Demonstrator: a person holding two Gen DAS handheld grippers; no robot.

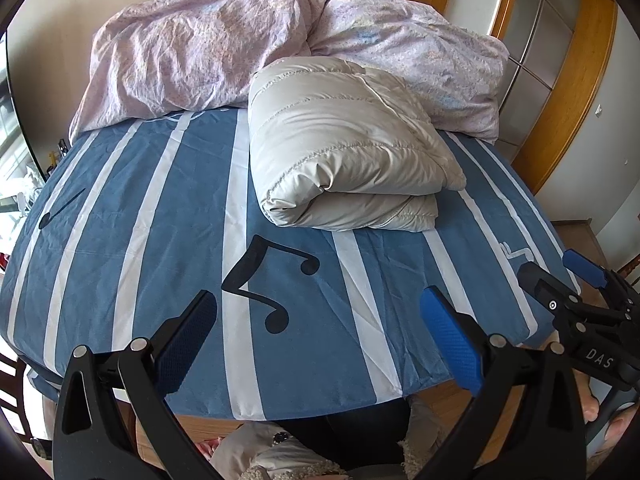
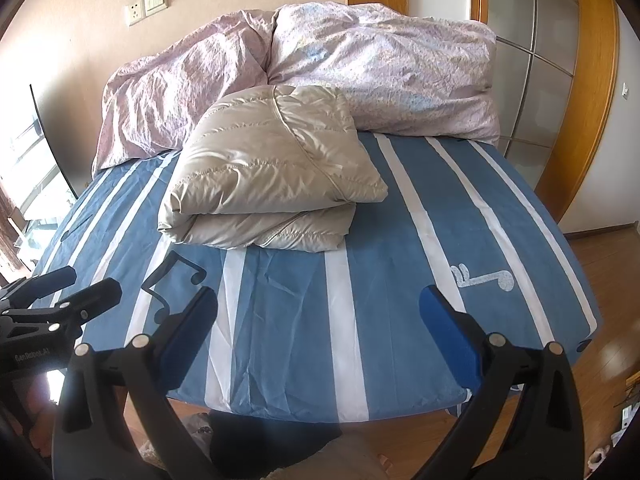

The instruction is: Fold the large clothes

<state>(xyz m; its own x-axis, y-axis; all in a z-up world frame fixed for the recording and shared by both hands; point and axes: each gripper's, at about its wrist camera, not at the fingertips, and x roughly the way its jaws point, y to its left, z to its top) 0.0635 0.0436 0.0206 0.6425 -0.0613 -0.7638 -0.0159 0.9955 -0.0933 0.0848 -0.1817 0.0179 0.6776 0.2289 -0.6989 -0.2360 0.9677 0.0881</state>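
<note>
My left jaws (image 1: 318,324) stand wide apart and grip nothing; my right jaws (image 2: 318,320) gape just as wide, also bare. Ahead of both pairs, well beyond the tips, the folded beige quilted down jacket (image 1: 344,152) (image 2: 272,172) lies on the blue bed sheet with white stripes and black music notes (image 1: 168,216) (image 2: 404,248). Behind the jacket, touching its far edge, a crumpled pink floral duvet (image 1: 200,48) (image 2: 380,64) is heaped against the wall.

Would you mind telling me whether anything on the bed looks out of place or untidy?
Only the pink duvet, bunched in a crumpled heap at the far end. The beige down jacket is folded into a neat bundle on the striped sheet.
</note>
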